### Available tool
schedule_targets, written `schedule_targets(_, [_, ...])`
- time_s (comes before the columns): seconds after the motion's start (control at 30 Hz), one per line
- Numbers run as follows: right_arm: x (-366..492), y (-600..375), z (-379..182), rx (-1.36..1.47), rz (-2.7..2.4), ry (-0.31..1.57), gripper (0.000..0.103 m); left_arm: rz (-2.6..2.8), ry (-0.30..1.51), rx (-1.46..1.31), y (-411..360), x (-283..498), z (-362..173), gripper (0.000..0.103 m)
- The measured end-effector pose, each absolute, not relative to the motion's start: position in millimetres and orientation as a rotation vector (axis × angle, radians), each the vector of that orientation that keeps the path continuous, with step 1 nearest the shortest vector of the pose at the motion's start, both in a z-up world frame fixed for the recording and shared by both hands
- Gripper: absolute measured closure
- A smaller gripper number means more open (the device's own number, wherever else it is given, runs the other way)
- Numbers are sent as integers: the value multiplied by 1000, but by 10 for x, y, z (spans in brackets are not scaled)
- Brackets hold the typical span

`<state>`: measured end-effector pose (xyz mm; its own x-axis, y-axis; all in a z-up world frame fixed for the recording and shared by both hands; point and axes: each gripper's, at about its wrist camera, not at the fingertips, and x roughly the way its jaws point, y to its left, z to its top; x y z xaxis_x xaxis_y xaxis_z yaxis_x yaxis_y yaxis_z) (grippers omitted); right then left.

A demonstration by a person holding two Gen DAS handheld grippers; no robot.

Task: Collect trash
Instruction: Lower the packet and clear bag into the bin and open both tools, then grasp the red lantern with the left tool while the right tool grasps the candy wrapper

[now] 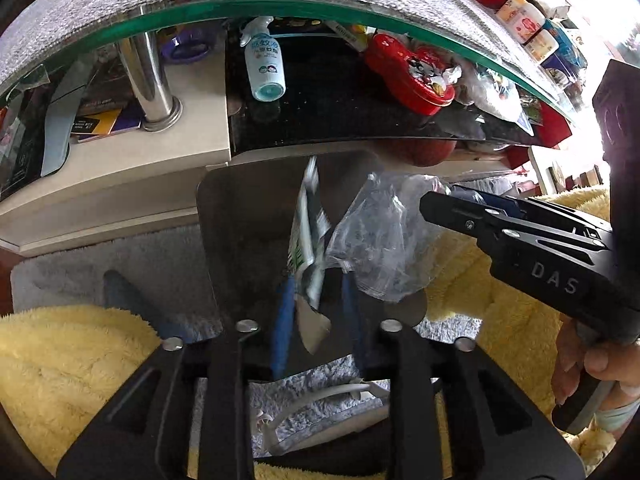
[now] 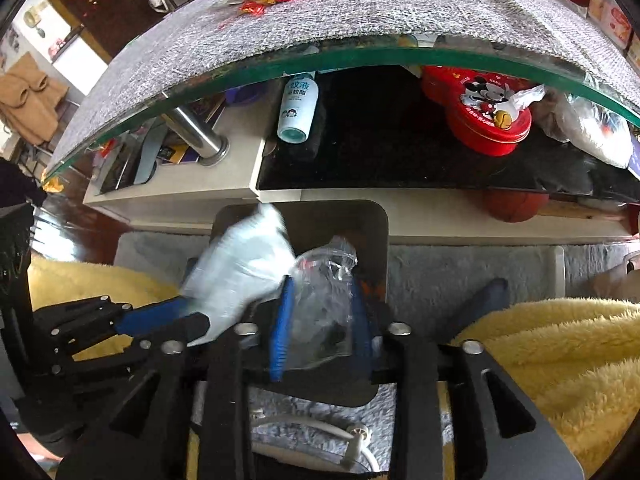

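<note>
A dark bin (image 1: 228, 240) with a rounded square mouth stands on the floor under both grippers. My left gripper (image 1: 316, 308) points down into it. Its blue pads stand apart, and a green-and-white wrapper (image 1: 310, 248) hangs loose between them, touching neither. From the right wrist view the wrapper (image 2: 240, 268) is a white blur beside the left gripper (image 2: 184, 312). My right gripper (image 2: 320, 316) is also over the bin (image 2: 378, 232). A crumpled clear plastic bag (image 2: 324, 280) fills its gap and touches both pads. In the left wrist view the bag (image 1: 380, 240) hangs from the right gripper (image 1: 436, 200).
A glass-topped table (image 1: 280, 8) under a grey cloth overhangs the bin. Its lower shelf (image 1: 320, 120) carries a spray bottle (image 1: 264, 68) and a red tin (image 1: 408, 76). Yellow fluffy blankets (image 1: 60, 360) flank the bin on a grey rug with a white cable (image 2: 320, 428). A hand (image 1: 592, 360) grips the right handle.
</note>
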<state>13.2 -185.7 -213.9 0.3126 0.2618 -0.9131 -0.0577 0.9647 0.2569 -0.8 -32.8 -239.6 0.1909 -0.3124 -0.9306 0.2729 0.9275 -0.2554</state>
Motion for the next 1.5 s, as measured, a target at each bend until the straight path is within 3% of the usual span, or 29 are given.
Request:
schedule_targets(0.07, [147, -1859, -2124, 188, 211, 1230, 47, -403, 1315, -35, -311, 6, -2397, 68])
schedule_targets(0.2, [188, -1878, -2092, 187, 202, 1220, 36, -379, 1305, -18, -289, 39, -2368, 53])
schedule_targets(0.27, [204, -1906, -2053, 181, 187, 1208, 24, -367, 1295, -6, -274, 52, -2336, 33])
schedule_targets(0.33, [227, -1954, -2001, 176, 176, 1195, 16, -353, 1273, 6, -255, 74, -2265, 19])
schedule_targets(0.47, [283, -2115, -1824, 198, 145, 1151, 13, -329, 1233, 15, -197, 143, -2091, 8])
schedule_targets(0.77, [539, -2495, -1338, 210, 48, 1020, 11, -313, 1135, -6, -169, 430, -1617, 8])
schedule_targets(1.27, [1245, -2681, -1008, 203, 26, 915, 11, -356, 1063, 10, -517, 1182, -1350, 8])
schedule_targets(1.4, [1476, -2643, -944, 202, 51, 888, 17, -368, 1040, 18, -618, 1396, -1303, 9])
schedule_targets(1.5, [1677, -2593, -931, 194, 67, 880, 26, -371, 1036, 32, -705, 1569, -1300, 17])
